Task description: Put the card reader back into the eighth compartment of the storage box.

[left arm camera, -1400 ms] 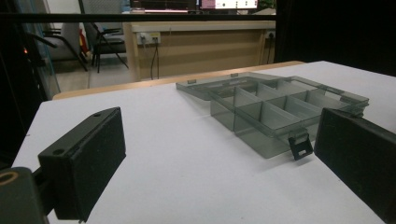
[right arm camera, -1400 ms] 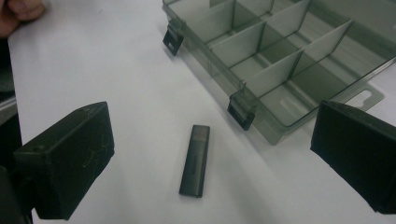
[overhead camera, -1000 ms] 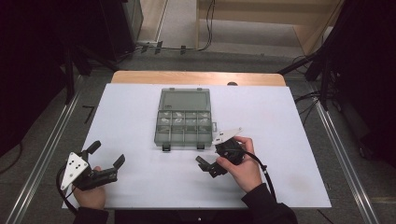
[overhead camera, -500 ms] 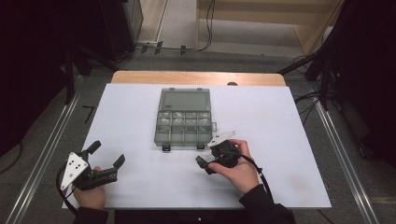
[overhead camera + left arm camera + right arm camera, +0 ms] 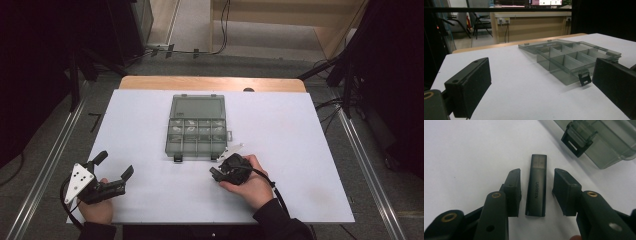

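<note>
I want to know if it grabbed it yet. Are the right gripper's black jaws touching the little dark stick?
Apart. In the right gripper view the dark stick lies between the right gripper's open jaws, with white table showing on both sides.

One organizer box (image 5: pixel 196 131), one dark stick (image 5: pixel 536 184)

Dim surroundings, evenly lit white tabletop, soft shadows, slightly grainy

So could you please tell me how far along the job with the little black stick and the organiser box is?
Done: the organiser box lies open, lid flat. In hand: the right tool is open, jaws either side of the black stick lying on the table, not yet gripping it. The left tool is open near the table's left corner. Left: probably grip, lift and place the stick in a compartment.
</note>
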Available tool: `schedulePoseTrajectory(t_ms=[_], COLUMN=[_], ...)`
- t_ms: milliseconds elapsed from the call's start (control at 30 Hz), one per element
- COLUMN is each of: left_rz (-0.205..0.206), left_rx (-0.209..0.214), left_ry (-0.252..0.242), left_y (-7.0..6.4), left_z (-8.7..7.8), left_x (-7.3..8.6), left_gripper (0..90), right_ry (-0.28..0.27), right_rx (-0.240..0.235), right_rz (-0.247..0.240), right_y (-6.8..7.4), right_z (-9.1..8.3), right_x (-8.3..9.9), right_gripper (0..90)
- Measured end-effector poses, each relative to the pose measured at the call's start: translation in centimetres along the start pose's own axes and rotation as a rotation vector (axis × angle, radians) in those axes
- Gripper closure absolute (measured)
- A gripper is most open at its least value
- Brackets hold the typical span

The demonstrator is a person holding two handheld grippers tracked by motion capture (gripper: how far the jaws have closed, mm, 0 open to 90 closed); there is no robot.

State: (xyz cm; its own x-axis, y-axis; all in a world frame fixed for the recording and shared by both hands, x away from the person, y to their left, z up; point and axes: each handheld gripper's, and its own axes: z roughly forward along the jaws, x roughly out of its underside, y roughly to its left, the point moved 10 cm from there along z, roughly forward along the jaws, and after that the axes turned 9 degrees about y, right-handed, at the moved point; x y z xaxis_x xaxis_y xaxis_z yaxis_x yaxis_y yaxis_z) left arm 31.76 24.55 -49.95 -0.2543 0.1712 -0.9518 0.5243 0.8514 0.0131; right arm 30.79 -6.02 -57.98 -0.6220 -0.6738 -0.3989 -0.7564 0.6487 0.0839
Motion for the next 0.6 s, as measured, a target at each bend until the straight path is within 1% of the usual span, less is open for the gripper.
schedulePoseTrajectory(t_ms=[133,233,333,367,400,433,467,600], left_rz=[0.002,-0.001,0.0,0.0,0.001,0.001,0.0,0.001], left_rx=[-0.001,-0.001,-0.001,-0.001,0.0,0.0,0.0,0.001], left_ry=[0.002,0.001,0.001,0.001,0.001,0.001,0.001,0.001], left_y=[-0.01,0.0,-0.01,-0.01,-0.01,-0.01,-0.01,-0.02], left_z=[0.02,0.01,0.02,0.02,0.02,0.02,0.0,0.02], left_x=[0.02,0.0,0.01,0.01,0.01,0.01,0.01,0.01], left_gripper=[2.3,2.2,2.3,2.3,2.3,2.3,2.3,2.3], right_ry=[-0.008,-0.004,-0.002,-0.002,-0.002,-0.001,-0.004,-0.003], right_rx=[0.01,0.038,0.051,0.056,0.056,0.056,0.053,0.048], right_rz=[0.004,-0.008,-0.011,-0.012,-0.012,-0.012,-0.009,-0.007], right_y=[-0.15,-0.19,-0.09,-0.12,-0.12,-0.16,-0.17,-0.21], right_z=[0.01,0.04,0.07,0.07,0.07,0.06,0.04,0.04], right_x=[0.0,0.05,0.03,0.04,0.04,0.05,0.03,0.05], right_gripper=[60.7,62.7,63.6,66.0,66.0,69.5,70.7,70.9])
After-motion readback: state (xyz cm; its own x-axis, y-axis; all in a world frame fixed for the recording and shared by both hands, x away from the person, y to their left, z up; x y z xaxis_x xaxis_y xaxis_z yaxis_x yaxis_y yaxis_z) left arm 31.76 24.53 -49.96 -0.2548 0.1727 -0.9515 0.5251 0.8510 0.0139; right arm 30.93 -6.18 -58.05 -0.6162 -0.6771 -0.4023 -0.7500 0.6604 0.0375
